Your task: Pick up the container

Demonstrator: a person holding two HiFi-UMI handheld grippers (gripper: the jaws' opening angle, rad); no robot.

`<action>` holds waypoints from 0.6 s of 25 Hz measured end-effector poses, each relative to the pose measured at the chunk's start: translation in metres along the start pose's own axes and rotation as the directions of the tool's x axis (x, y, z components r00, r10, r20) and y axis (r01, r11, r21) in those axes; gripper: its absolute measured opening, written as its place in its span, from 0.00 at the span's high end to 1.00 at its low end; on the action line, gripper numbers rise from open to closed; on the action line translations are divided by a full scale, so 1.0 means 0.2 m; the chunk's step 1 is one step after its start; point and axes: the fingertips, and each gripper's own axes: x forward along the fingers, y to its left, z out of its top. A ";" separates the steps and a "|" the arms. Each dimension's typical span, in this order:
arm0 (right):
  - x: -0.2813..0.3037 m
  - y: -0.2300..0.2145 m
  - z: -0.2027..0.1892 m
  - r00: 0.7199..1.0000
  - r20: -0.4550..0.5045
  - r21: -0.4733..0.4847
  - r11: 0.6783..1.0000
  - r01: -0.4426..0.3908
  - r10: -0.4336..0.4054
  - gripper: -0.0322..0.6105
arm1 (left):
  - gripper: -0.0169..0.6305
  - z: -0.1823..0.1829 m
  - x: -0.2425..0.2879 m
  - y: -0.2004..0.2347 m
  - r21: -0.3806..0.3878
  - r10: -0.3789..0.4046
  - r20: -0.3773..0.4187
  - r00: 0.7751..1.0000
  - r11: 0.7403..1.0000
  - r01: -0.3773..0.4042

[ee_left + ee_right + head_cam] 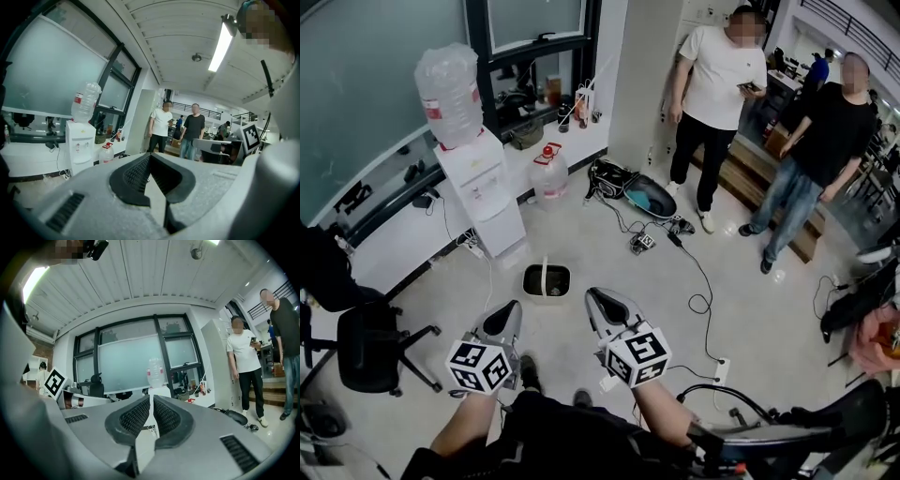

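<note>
The container (546, 280) is a small dark square bucket with a white handle, standing on the pale floor. It shows only in the head view, just beyond and between the two grippers. My left gripper (510, 311) is held in the air to its near left, jaws shut with nothing in them. My right gripper (596, 300) hovers to its near right, also shut and empty. In the left gripper view the left gripper (149, 155) points almost level across the room. The right gripper (151, 398) likewise looks toward the windows. Neither gripper touches the container.
A water dispenser (480, 187) with a large bottle (450, 92) stands beyond the container, a water jug (548, 176) beside it. Two people (709, 103) stand at the back right. A bag (637, 192), cables and a power strip (720, 369) lie on the floor. An office chair (367, 349) is at the left.
</note>
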 end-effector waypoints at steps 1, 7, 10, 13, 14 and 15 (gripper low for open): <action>0.03 0.00 0.00 1.000 -0.010 0.000 1.000 0.002 -0.002 0.94 | 0.96 0.01 0.03 0.04 -0.008 0.000 0.003 1.000 1.000 0.000; 0.32 -0.07 -0.02 1.000 -0.012 -0.015 0.999 0.029 -0.029 0.94 | 0.96 0.07 0.22 0.27 -0.019 -0.039 0.016 0.999 0.999 0.039; 0.49 -0.08 -0.01 0.999 -0.006 -0.014 0.999 0.038 -0.038 0.94 | 0.96 0.12 0.32 0.42 -0.015 -0.064 0.015 0.998 0.998 0.065; 0.69 -0.10 0.00 0.999 -0.029 -0.019 0.999 0.041 -0.042 0.94 | 0.96 0.16 0.43 0.57 -0.018 -0.088 -0.001 0.996 0.996 0.088; 0.76 -0.11 -0.01 0.998 -0.038 -0.019 0.999 0.046 -0.047 0.94 | 0.96 0.18 0.47 0.63 -0.014 -0.096 -0.008 0.995 0.995 0.096; 0.82 -0.12 -0.01 0.997 -0.046 -0.019 0.998 0.055 -0.056 0.94 | 0.96 0.19 0.50 0.68 -0.010 -0.103 -0.013 0.995 0.995 0.103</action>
